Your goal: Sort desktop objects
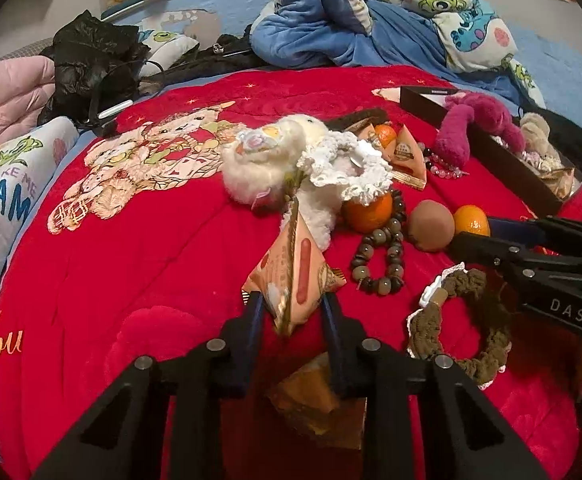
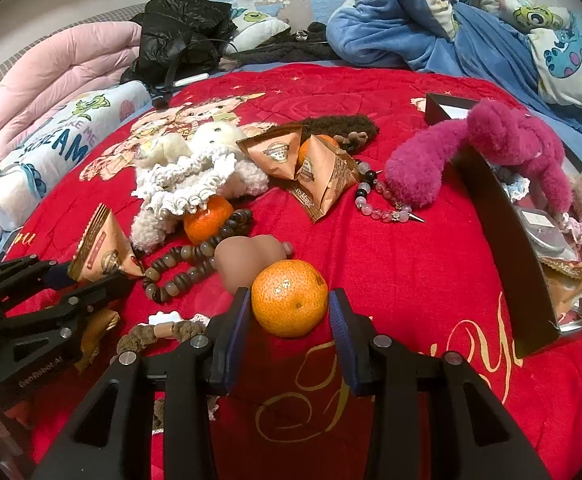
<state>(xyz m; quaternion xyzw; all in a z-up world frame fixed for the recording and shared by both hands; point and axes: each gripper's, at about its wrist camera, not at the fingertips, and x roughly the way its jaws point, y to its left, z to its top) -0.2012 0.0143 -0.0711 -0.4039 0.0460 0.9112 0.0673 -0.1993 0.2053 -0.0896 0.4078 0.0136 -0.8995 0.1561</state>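
Note:
My left gripper [image 1: 291, 304] is shut on an orange triangular snack packet [image 1: 295, 276], which also shows in the right wrist view [image 2: 105, 254]. My right gripper [image 2: 289, 300] has its jaws around a tangerine [image 2: 289, 298] on the red blanket, close to the peel; whether they press it I cannot tell. It also shows in the left wrist view [image 1: 471, 220], beside a brown gourd-shaped object [image 1: 429, 226]. A brown bead bracelet [image 1: 383, 256], a second tangerine [image 1: 369, 210], a white plush toy [image 1: 267, 160] and a brown knitted ring [image 1: 463, 316] lie nearby.
A black box [image 2: 515, 256] at the right holds a magenta plush [image 2: 491, 148], packets and trinkets. Two more snack packets [image 2: 303, 164] and a pink bead bracelet [image 2: 379, 204] lie mid-blanket. Pillows, a black jacket [image 2: 179, 40] and blue bedding lie behind.

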